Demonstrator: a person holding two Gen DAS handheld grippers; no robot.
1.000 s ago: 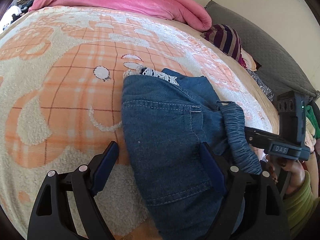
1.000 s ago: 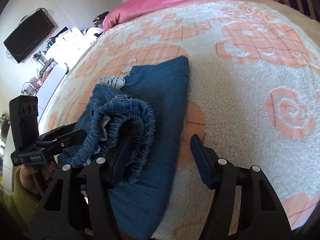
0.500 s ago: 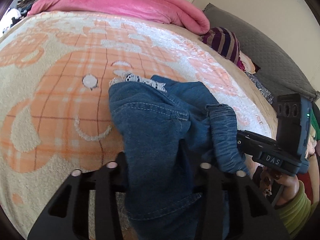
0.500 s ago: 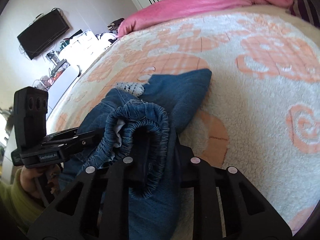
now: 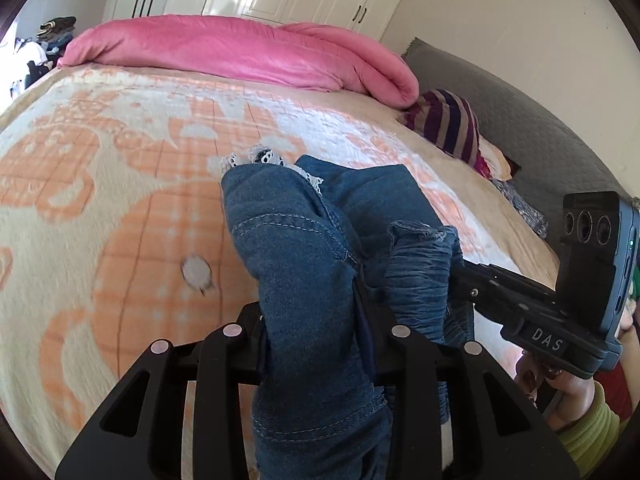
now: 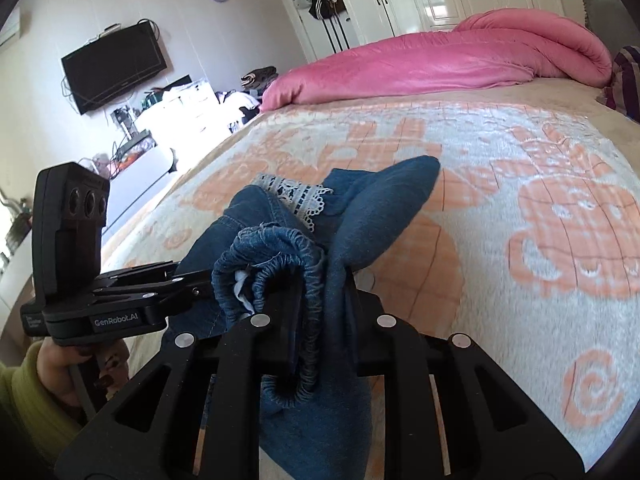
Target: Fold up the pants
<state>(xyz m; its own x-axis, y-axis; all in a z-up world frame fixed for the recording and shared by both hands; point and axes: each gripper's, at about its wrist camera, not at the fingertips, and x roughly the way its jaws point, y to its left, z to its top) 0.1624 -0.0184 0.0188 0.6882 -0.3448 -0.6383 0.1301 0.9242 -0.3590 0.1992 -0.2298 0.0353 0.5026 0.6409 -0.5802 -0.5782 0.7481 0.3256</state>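
The blue denim pants (image 5: 304, 264) with a white lace trim (image 5: 264, 157) are folded into a bundle and lifted off the bed. My left gripper (image 5: 316, 320) is shut on the left side of the bundle. My right gripper (image 6: 320, 312) is shut on the elastic waistband (image 6: 276, 256) side of the pants (image 6: 372, 208). The right gripper also shows in the left wrist view (image 5: 468, 280), and the left gripper in the right wrist view (image 6: 200, 284). The far end of the pants hangs toward the blanket.
The bed carries a cream and orange patterned blanket (image 5: 100, 200). A rolled pink duvet (image 5: 240, 52) lies at its far end. A striped garment (image 5: 448, 124) and a grey headboard (image 5: 520, 128) are at the right. A wall television (image 6: 114, 66) and cluttered shelves are at the left.
Both grippers went from open around the pants to shut on them. They have lifted the bundle off the blanket, and both views now tilt up toward the wardrobe.
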